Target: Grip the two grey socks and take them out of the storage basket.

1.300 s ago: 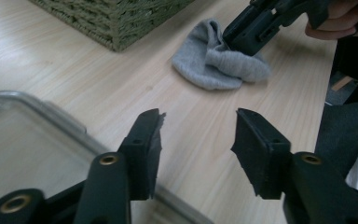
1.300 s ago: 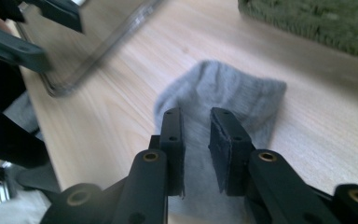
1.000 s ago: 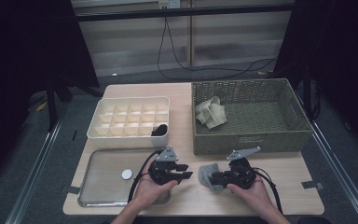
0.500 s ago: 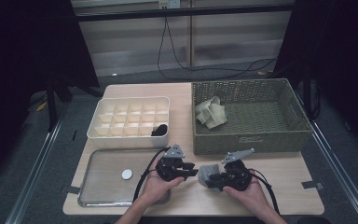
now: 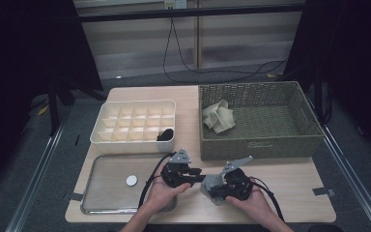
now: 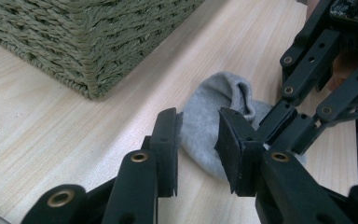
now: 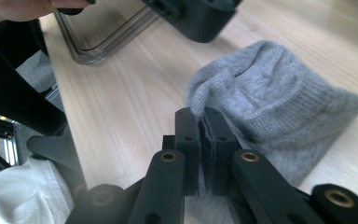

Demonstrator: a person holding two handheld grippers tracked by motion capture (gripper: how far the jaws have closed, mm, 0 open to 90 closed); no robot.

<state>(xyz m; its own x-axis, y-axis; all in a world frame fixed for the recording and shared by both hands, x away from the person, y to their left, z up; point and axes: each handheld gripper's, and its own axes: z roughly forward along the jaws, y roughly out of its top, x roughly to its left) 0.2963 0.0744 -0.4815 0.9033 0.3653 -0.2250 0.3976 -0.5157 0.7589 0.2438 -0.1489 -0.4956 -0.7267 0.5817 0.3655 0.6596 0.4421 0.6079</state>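
Moved: left gripper (image 5: 199,177) nearer grey sock (image 5: 211,182), jaws parted.
Right gripper (image 7: 203,125): clamped on sock's edge.

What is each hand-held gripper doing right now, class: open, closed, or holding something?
Left hand-held gripper: open, jaws either side of the grey sock, not clamped.
Right hand-held gripper: closed on the grey sock's edge.

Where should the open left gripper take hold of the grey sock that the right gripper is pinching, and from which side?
Probably the rounded end of the grey sock that lies flat facing the left gripper, approached low along the table. The right gripper clamps the opposite edge.
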